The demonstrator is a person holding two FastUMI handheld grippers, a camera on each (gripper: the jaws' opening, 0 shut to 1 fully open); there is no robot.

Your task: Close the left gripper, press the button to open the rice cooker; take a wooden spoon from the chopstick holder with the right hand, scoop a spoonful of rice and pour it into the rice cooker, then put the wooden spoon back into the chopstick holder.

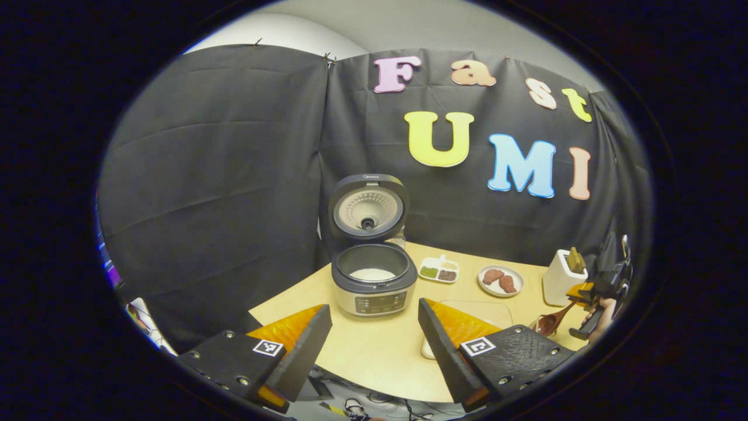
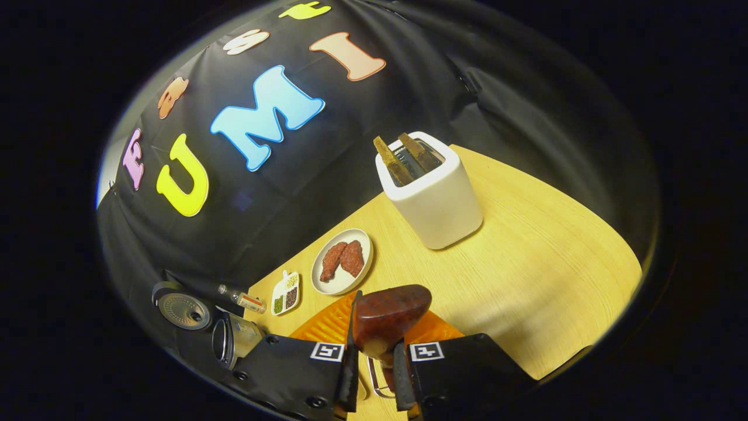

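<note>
The left gripper [image 1: 374, 345] carries black textured plates studded with silver screws; square black-and-white markers sit at 7 and 5 o'clock. The right gripper [image 2: 374, 368] bears matching markers.

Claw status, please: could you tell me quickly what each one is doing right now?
Left claw: open, holding nothing.
Right claw: shut on the wooden spoon.

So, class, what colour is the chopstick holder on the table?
White. The chopstick holder shows best in the right gripper view.
</note>
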